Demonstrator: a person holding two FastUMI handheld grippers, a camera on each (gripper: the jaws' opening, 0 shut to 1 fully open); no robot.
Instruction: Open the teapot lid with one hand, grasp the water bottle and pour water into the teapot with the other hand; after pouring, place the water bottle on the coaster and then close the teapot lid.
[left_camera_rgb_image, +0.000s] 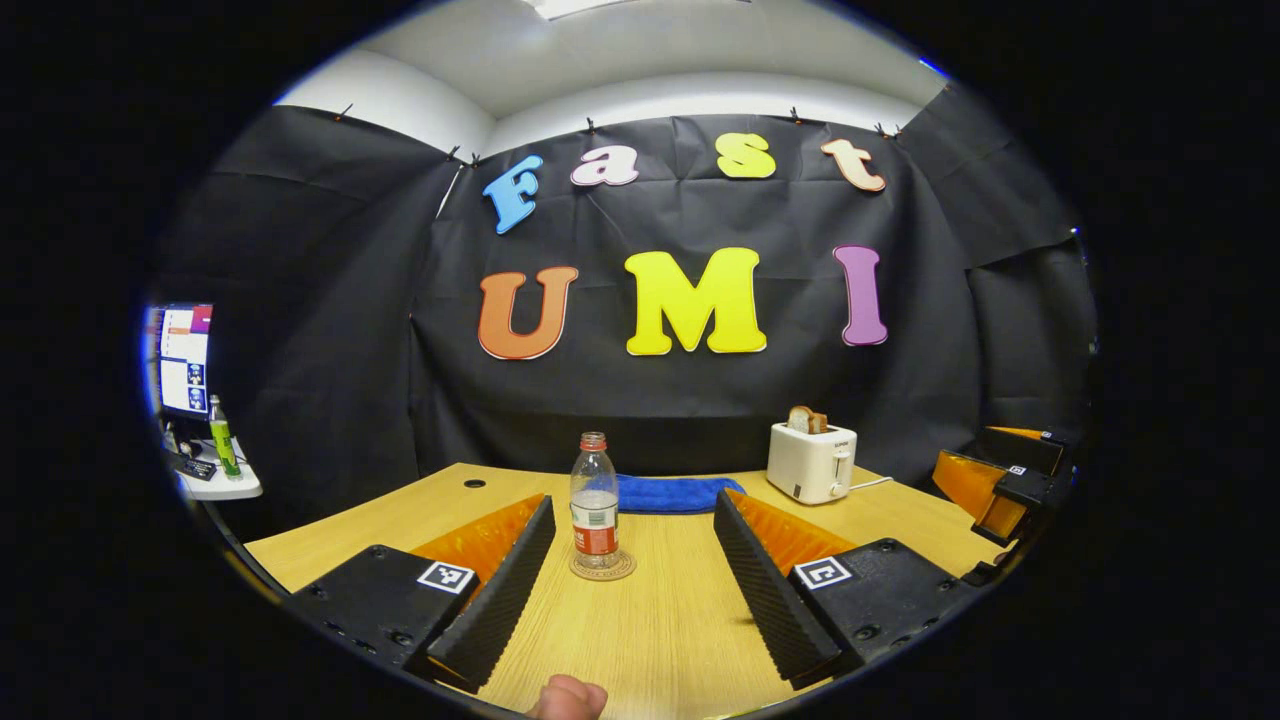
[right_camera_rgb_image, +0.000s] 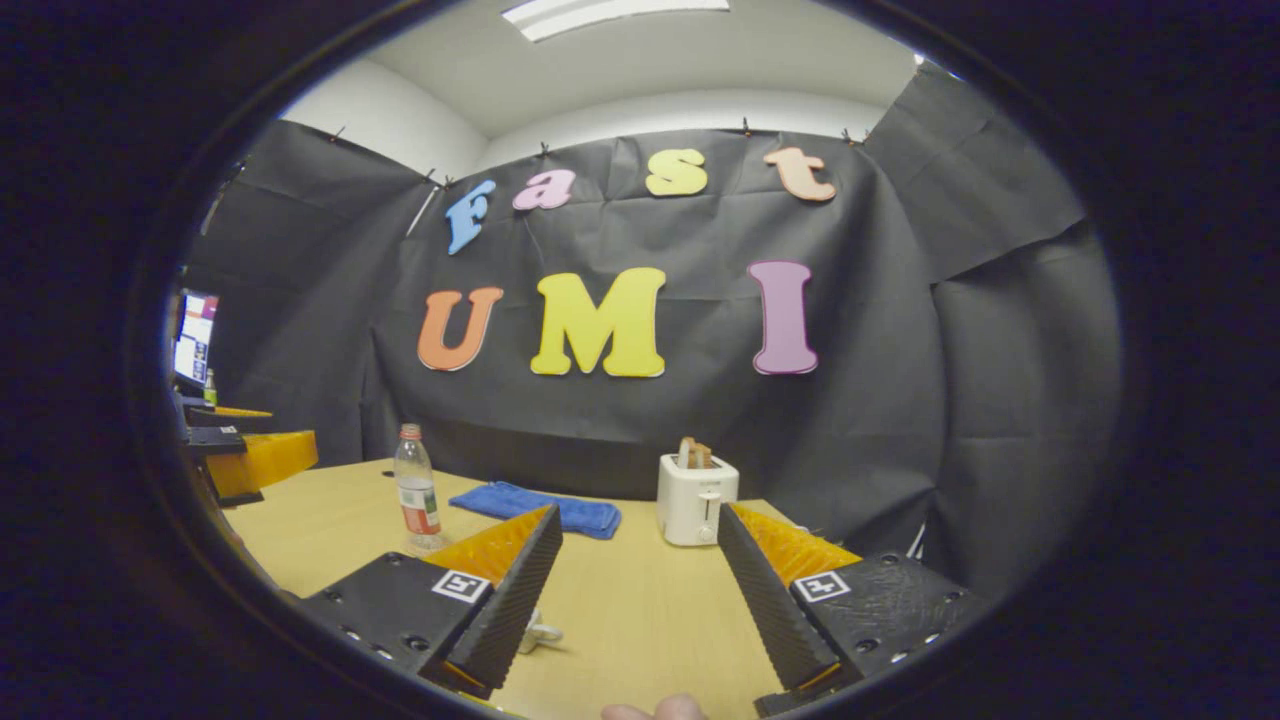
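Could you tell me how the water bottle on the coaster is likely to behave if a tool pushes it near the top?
The water bottle looks tall and narrow on a small coaster, so a high push would probably tip it. It seems only partly filled, so likely fairly light. Its clear plastic wall may flex and feel a little slippery.

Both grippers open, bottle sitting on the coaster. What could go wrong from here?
1. The water bottle is tall and slim on a small coaster; a bump from either finger of the open left gripper could tip it.
2. Its cap looks on; pouring may need it off first.
3. A white part of something peeks out beside the right gripper, mostly hidden, so a blind move might hit it.
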